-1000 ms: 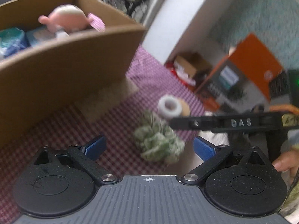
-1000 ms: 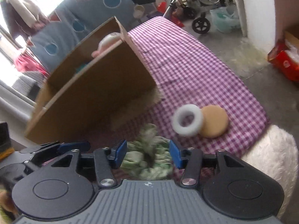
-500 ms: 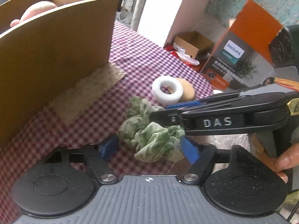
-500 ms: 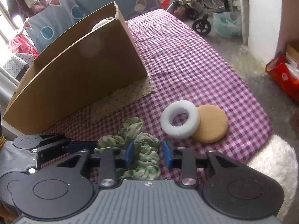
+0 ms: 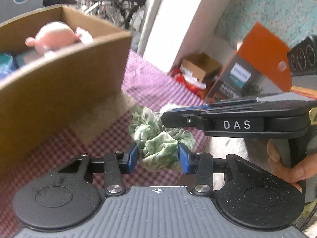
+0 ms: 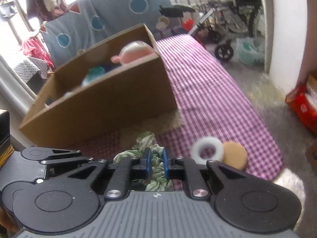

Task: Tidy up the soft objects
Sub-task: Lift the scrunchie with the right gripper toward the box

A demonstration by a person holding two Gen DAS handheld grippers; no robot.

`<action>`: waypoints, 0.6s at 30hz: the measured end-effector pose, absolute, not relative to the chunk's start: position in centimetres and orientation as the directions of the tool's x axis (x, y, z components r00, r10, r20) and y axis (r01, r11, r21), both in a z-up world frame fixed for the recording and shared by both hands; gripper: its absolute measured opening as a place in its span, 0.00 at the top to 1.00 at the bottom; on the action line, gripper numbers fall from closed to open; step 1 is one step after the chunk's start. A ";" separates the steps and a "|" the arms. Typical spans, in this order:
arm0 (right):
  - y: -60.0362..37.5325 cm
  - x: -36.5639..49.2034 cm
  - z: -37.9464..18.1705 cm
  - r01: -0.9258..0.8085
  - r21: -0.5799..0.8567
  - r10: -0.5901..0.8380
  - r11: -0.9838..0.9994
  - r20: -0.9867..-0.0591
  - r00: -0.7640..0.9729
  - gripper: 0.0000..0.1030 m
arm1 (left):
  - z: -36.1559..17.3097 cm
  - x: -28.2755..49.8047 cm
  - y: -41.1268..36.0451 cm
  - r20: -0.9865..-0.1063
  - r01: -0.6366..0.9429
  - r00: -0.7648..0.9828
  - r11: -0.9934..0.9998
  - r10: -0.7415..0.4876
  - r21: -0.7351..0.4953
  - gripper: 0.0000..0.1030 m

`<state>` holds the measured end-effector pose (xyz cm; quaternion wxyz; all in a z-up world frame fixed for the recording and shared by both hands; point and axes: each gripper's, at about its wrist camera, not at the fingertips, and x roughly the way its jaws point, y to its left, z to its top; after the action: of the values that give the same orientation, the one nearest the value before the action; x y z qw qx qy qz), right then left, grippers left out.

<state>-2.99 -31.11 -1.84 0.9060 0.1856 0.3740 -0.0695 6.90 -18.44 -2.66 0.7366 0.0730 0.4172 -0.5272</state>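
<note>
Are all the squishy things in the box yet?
Not yet. A pink plush toy and some blue things already sit in the cardboard box. Both tongs, left and right, have just been closing on the green scrunchie, pads pressing it. The white foam ring and tan sponge disc wait on the checked cloth.

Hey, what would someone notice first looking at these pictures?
Both hand-held grippers, left and right, have just been closing on one crumpled green cloth above the purple checked tablecloth. Behind stands a cardboard box with a pink plush toy inside.
</note>
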 end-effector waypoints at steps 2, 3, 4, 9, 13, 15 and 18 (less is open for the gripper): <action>-30.4 -3.0 -0.3 0.240 0.280 0.015 0.930 -0.679 0.734 0.87 | -1.4 7.1 -17.4 -0.665 0.834 0.117 0.437 -0.738 -0.338 0.59; -30.0 -3.0 0.8 0.223 0.273 0.014 0.936 -0.662 0.749 0.87 | -0.6 7.2 -16.7 -0.649 0.831 0.131 0.440 -0.749 -0.341 0.59; -29.5 -3.0 1.5 0.208 0.266 0.015 0.941 -0.649 0.761 0.87 | 0.2 7.3 -16.1 -0.632 0.829 0.139 0.438 -0.763 -0.347 0.59; -26.6 -1.7 5.9 0.087 0.182 0.033 0.979 -0.570 0.821 0.87 | 3.9 8.5 -12.6 -0.533 0.810 0.204 0.447 -0.821 -0.379 0.60; -24.6 0.1 9.0 -0.019 0.127 0.081 0.992 -0.503 0.861 0.88 | 6.6 9.2 -10.0 -0.458 0.807 0.294 0.475 -0.839 -0.351 0.60; -23.8 1.3 9.7 -0.051 0.098 0.092 0.994 -0.485 0.870 0.87 | 7.3 9.8 -9.1 -0.439 0.797 0.325 0.493 -0.837 -0.349 0.60; -23.6 2.7 9.2 -0.048 0.093 0.088 0.994 -0.492 0.866 0.88 | 6.4 10.8 -8.4 -0.460 0.765 0.363 0.541 -0.810 -0.350 0.60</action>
<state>2.68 -23.60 9.19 0.9651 0.0390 0.2565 0.0353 10.78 -8.38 6.36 0.8247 -0.0378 0.3008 -0.4775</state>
